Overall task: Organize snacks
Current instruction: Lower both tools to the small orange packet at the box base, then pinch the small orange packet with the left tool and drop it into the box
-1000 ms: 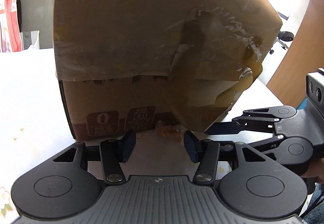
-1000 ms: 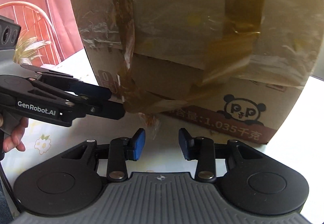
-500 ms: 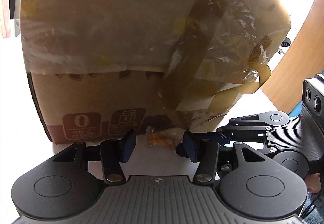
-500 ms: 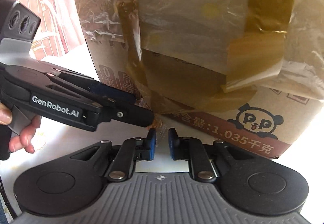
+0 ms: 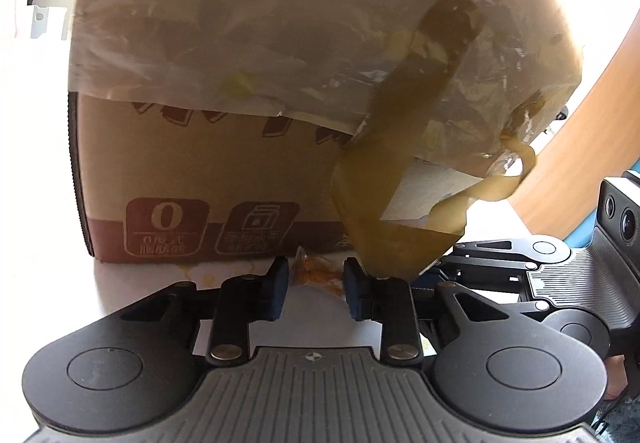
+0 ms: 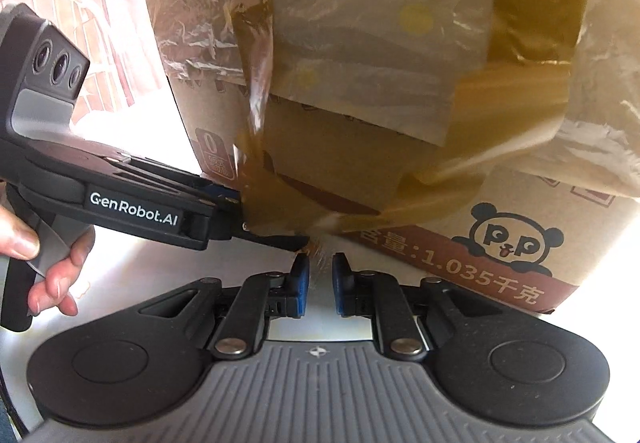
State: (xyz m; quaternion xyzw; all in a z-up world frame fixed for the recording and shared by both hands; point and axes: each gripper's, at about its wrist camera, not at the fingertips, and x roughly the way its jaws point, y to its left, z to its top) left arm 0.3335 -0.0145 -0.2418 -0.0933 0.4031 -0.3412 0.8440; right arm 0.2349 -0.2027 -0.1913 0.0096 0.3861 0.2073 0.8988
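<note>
Currently you are pinching one snack (image 5: 316, 274) between both claws: left claw (image 5: 313, 289) closing on it, right claw (image 6: 320, 275) nipping its clear wrapper edge. Snack is lying on the table (image 5: 48, 203), just beside the taped box (image 5: 224, 179).

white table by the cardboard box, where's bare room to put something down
Bare white table runs left of the taped brown cardboard box, and more shows past the box's panda-printed end. It is crowded at the box's near corner: both black claws, left and right, meet there at a small clear packet of orange snacks under hanging tape.
</note>
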